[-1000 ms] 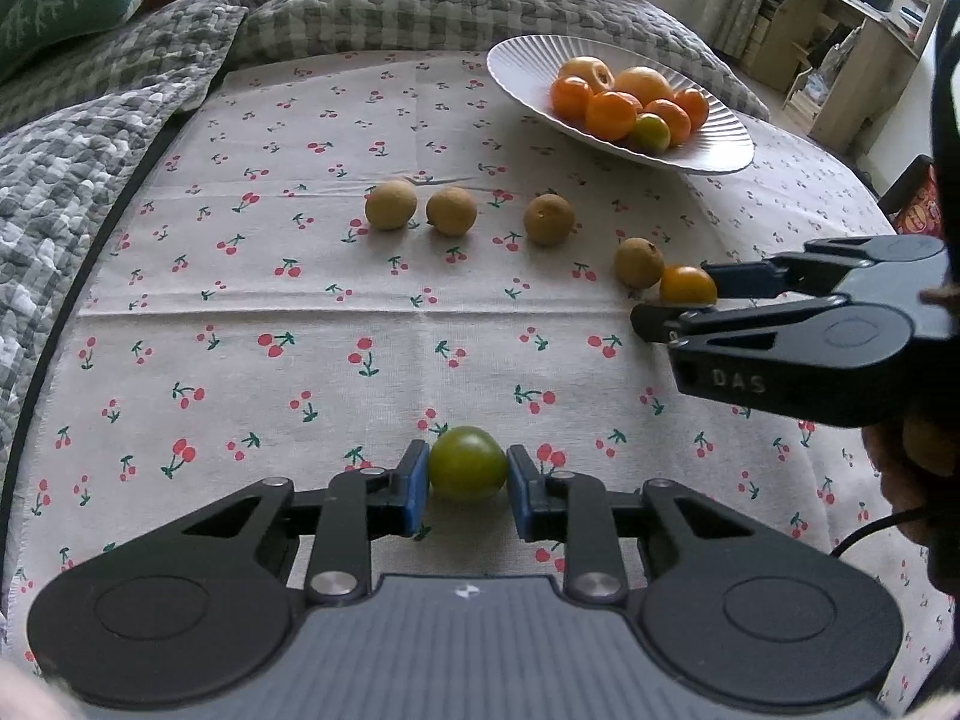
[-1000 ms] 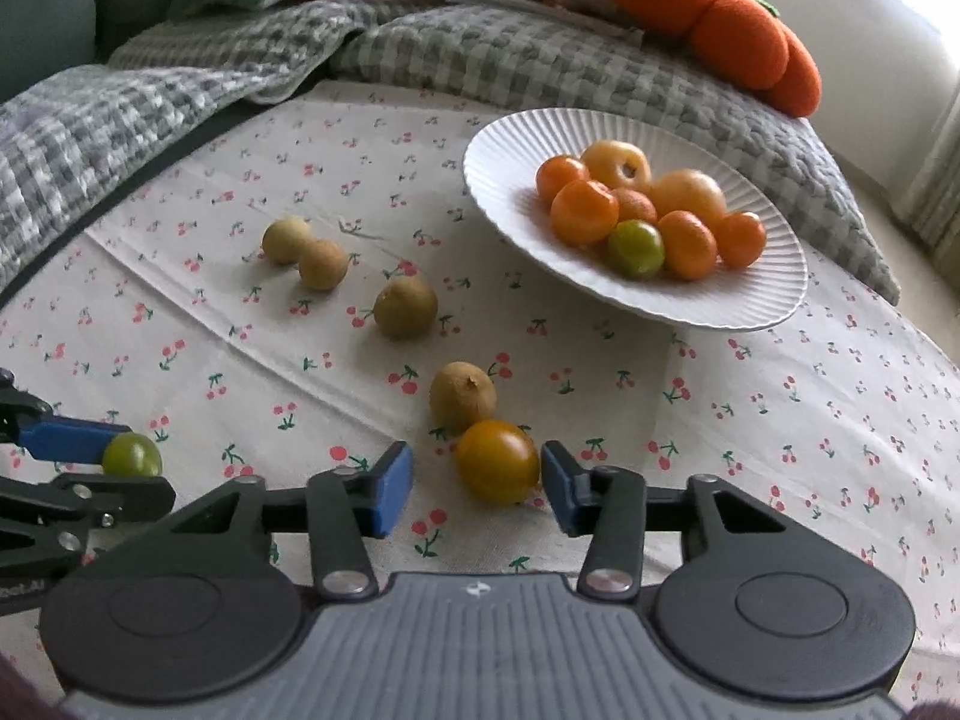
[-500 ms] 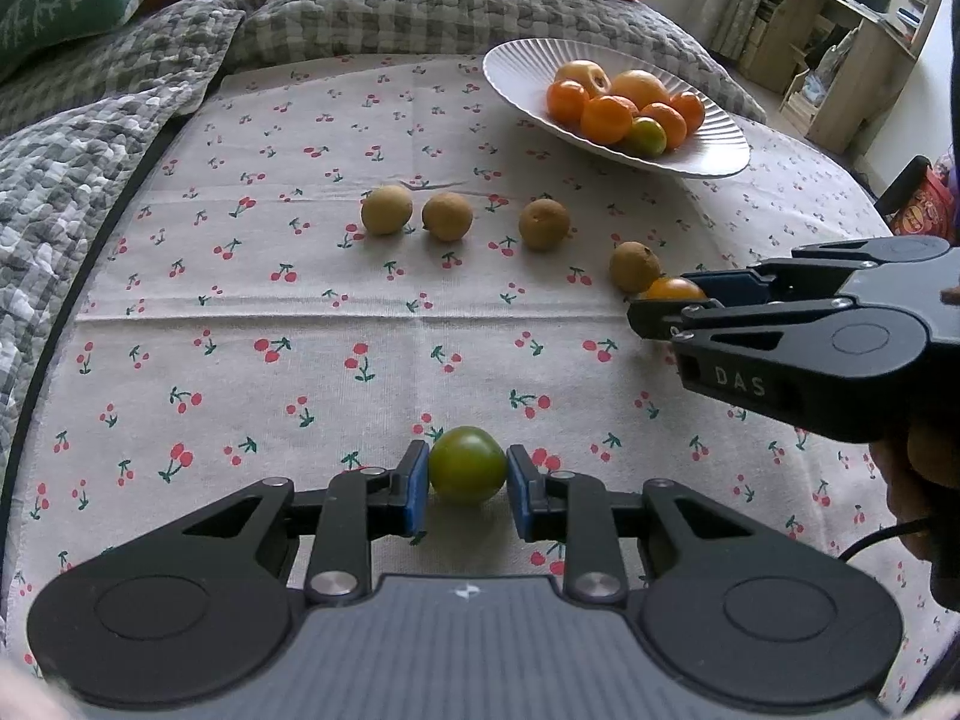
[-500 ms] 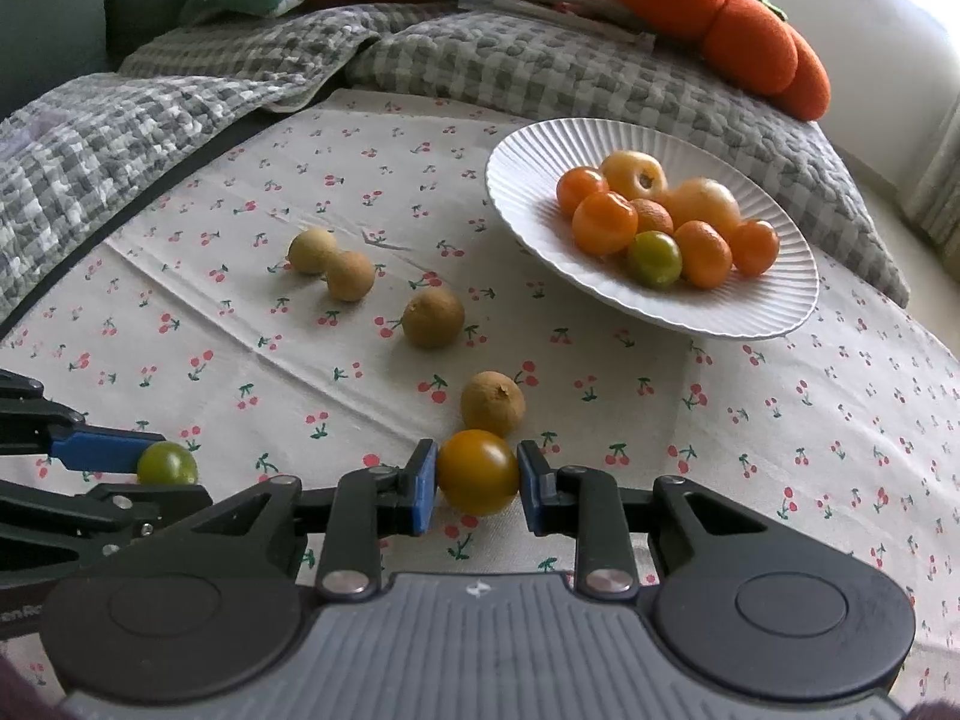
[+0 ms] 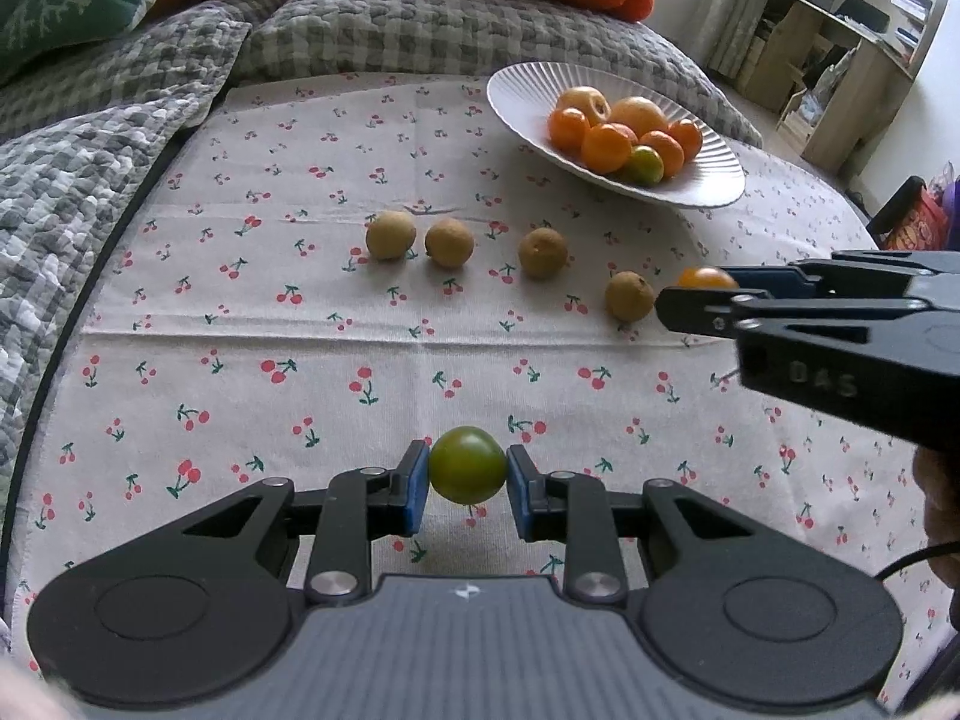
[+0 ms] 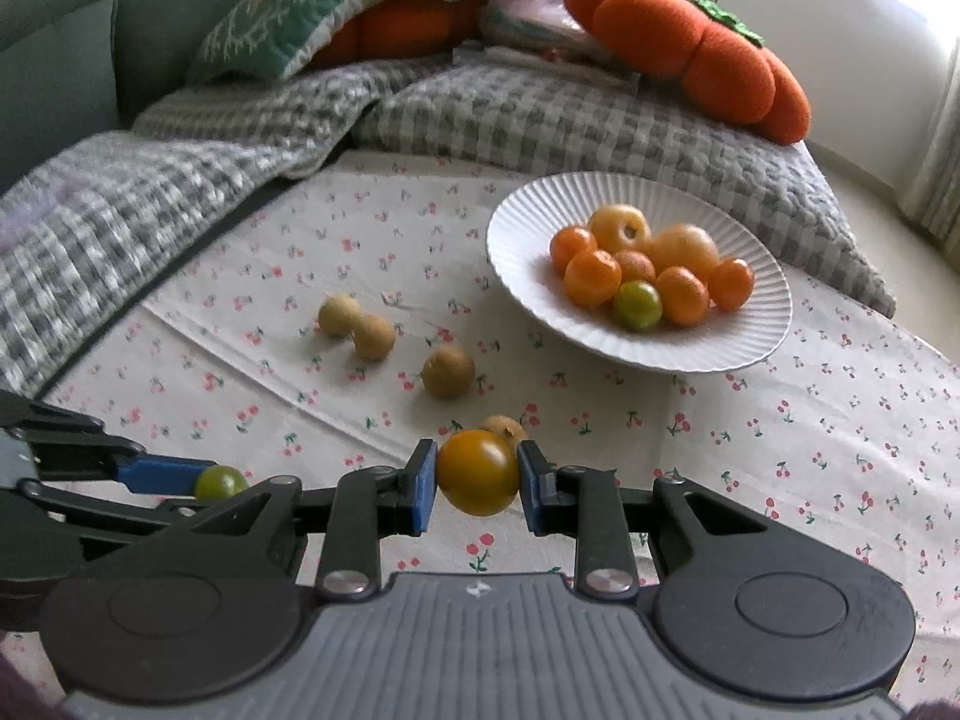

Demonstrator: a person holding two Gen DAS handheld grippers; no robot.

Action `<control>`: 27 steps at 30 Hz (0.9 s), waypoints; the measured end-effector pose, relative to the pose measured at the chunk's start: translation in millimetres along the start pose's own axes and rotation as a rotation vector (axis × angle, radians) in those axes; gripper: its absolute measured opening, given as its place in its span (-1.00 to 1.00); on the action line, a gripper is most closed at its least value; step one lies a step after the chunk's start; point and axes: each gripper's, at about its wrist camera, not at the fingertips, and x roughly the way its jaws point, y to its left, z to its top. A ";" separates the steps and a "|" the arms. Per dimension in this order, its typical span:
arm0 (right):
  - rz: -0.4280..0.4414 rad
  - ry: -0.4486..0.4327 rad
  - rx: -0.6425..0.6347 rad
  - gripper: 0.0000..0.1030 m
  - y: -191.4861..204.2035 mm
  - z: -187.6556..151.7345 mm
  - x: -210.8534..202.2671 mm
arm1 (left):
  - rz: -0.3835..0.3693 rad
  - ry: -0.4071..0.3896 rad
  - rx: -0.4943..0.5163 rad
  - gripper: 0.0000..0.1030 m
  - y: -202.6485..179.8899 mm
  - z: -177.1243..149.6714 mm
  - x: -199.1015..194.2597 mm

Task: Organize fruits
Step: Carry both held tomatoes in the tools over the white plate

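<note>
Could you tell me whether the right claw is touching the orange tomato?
Touching. The right wrist view shows the right claw with both blue pads pressed against the orange tomato, no gap on either side.

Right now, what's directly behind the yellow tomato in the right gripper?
In the right wrist view, a brown fruit sits just behind the yellow tomato, which the right gripper holds. Only its top shows; the tomato covers the rest. Further back lies the plate.
</note>
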 end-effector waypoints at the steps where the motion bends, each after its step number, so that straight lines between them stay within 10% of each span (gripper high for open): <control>1: 0.002 -0.007 0.007 -0.51 -0.9 0.8 -2.9 | -0.001 -0.002 -0.001 -0.69 0.2 -0.2 -0.8; 27: 0.180 -0.138 0.218 -0.51 -37.5 13.4 -40.3 | -0.151 -0.139 -0.134 -0.69 16.4 33.1 -26.1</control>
